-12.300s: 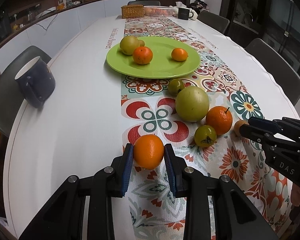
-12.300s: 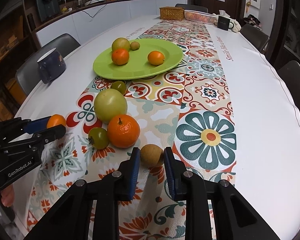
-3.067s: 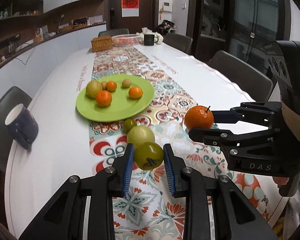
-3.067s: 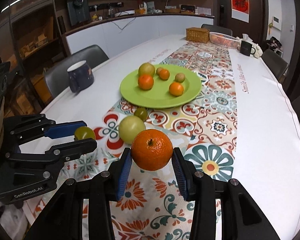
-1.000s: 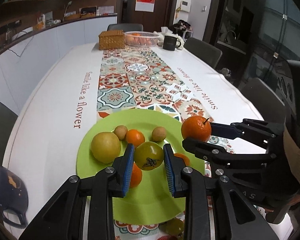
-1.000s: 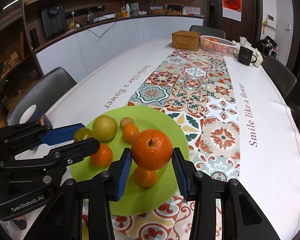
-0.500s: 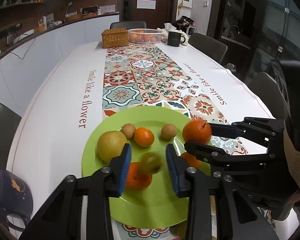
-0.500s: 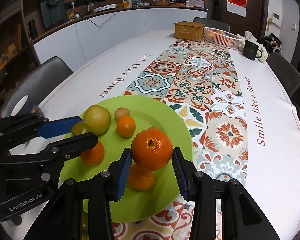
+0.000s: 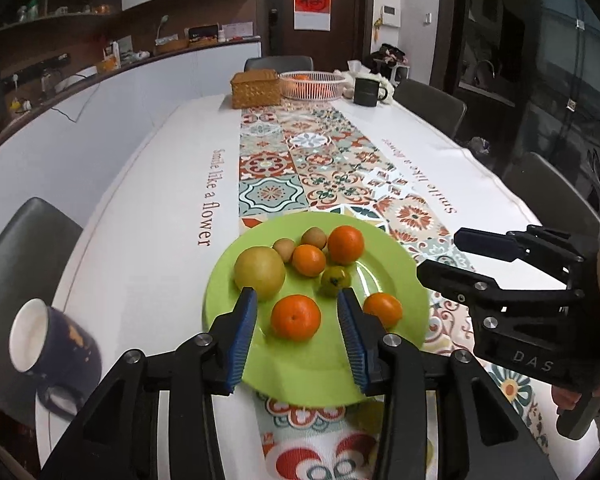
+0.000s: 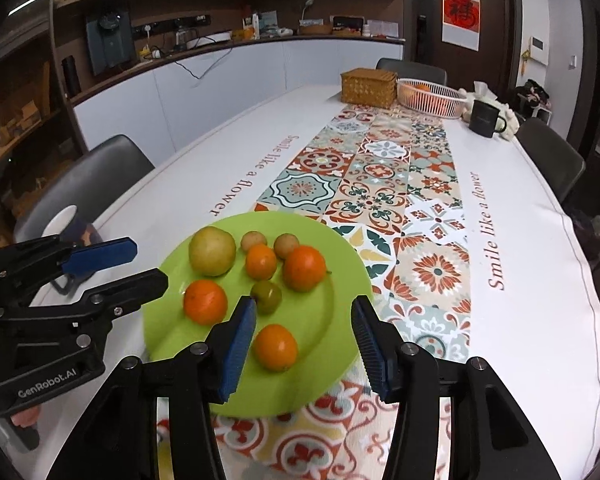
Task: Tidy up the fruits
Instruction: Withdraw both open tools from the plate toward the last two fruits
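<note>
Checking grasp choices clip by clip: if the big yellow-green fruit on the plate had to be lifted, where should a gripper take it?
Grip the big yellow-green fruit across its widest middle, coming down from above with fingers on its left and near sides. It is round and sits at the green plate edge; a small brown fruit crowds its right side, so that side looks tight.

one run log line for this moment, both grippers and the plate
left gripper: opening, empty | right gripper: opening, empty | plate: eight fruits | green fruit and orange: on plate
</note>
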